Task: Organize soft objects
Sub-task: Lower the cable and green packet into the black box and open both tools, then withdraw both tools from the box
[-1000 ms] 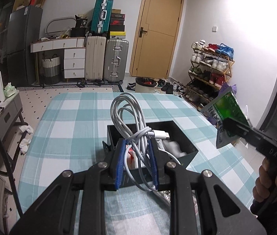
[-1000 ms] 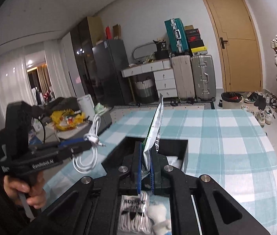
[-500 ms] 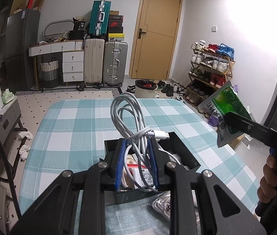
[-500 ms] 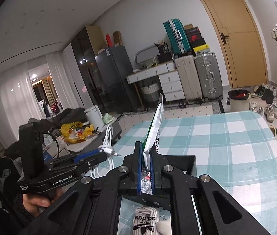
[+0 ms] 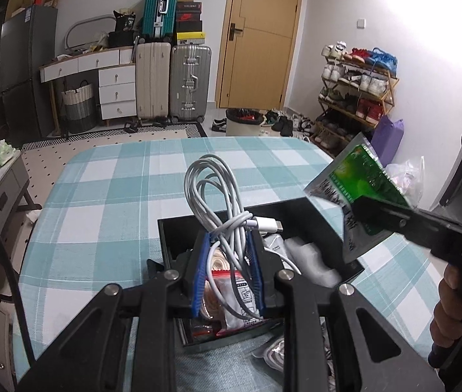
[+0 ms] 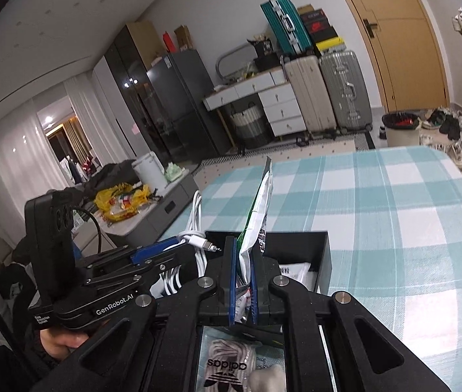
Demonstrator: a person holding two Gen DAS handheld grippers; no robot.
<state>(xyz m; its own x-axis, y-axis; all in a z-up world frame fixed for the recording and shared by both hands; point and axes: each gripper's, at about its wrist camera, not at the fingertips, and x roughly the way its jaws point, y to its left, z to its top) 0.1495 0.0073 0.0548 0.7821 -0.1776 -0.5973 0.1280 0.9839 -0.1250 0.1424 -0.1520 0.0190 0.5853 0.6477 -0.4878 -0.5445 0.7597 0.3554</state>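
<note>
On my left side, the left gripper (image 5: 227, 271) has its blue-padded fingers (image 5: 198, 277) closed on a coiled white cable (image 5: 217, 202), pinching the bundle near its wrapped waist. The loops stand up above the fingers and the connector end sticks out to the right. I hold it over the black box (image 5: 322, 215), which sits on the teal-and-white checked tablecloth (image 5: 106, 202). Below the cable, inside the box, I see a red-topped clear packet (image 5: 234, 290) and some white wrapped pieces (image 5: 309, 254), though I cannot tell what those are.

Moving right, the right gripper (image 6: 242, 281) is clamped on a green and white pouch (image 6: 260, 209), gripping its lower edge so the pouch stands upright and edge-on in the right wrist view. From the left wrist camera the same pouch (image 5: 358, 183) shows its green face, held above the box's right wall. In the right wrist view the box (image 6: 324, 254) lies just beyond the fingers, with the left gripper (image 6: 172, 251) and its cable (image 6: 195, 228) close on the left.

Nearest me, under the right gripper, a clear bag of white laces with an adidas label (image 6: 231, 362) lies on the cloth outside the box.
</note>
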